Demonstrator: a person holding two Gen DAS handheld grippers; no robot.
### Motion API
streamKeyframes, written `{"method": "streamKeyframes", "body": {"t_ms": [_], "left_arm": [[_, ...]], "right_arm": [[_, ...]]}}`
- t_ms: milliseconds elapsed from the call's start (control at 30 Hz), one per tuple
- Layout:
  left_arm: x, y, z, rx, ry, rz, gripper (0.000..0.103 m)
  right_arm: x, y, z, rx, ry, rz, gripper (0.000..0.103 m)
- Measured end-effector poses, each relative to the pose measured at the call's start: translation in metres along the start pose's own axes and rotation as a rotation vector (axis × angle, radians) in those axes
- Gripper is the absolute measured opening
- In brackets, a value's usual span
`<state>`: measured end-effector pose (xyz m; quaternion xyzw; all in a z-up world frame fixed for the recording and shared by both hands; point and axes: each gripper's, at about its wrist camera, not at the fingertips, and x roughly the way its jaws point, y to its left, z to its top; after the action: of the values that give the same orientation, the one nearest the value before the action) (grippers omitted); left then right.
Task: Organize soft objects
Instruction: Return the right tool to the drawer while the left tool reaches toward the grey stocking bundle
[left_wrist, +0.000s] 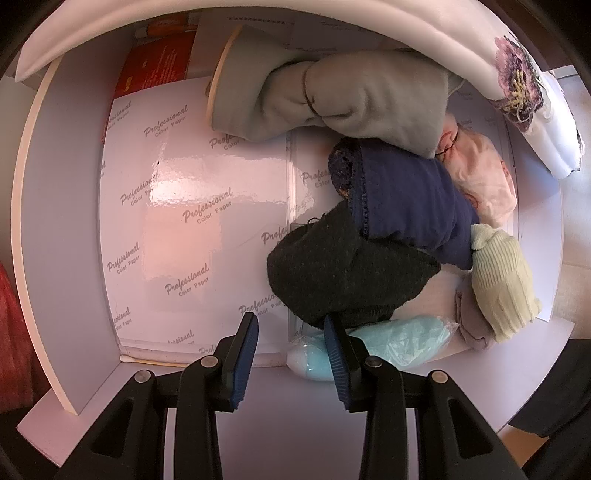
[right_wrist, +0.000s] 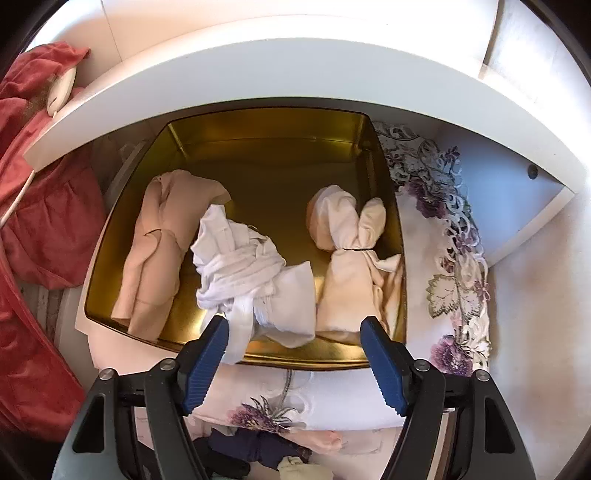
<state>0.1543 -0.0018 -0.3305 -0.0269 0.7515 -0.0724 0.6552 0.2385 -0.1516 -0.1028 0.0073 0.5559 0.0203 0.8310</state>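
Observation:
In the left wrist view my left gripper is open and empty, just in front of a dark green-black bundle in a white drawer. Behind it lie a navy bundle, a grey bundle, a pink bundle, a cream sock and a light blue packet. In the right wrist view my right gripper is open above the near rim of a gold tin. The tin holds a white tied bundle, a beige bundle and a cream tied bundle.
The left drawer floor is lined with glossy paper; a red box stands at its back. An embroidered white cloth lies under and right of the tin. Red fabric hangs at the left. A white shelf overhangs the tin.

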Motion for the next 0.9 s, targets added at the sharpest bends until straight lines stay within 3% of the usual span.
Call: {"method": "streamKeyframes", "body": {"t_ms": [233, 533, 733, 900], "left_arm": [[0.0, 0.001, 0.0, -0.01, 0.002, -0.005, 0.037], [0.0, 0.004, -0.002, -0.022, 0.005, -0.014, 0.037], [0.002, 0.016, -0.004, -0.083, 0.019, -0.057, 0.038], [-0.005, 0.036, -0.005, -0.197, 0.0, -0.142, 0.038]], "right_arm": [[-0.02, -0.005, -0.011, 0.014, -0.029, 0.025, 0.077], [-0.036, -0.024, -0.063, 0.024, -0.003, 0.056, 0.077], [-0.014, -0.036, -0.111, 0.056, 0.107, 0.054, 0.077], [0.027, -0.035, -0.138, 0.059, 0.239, -0.017, 0.077]]}}
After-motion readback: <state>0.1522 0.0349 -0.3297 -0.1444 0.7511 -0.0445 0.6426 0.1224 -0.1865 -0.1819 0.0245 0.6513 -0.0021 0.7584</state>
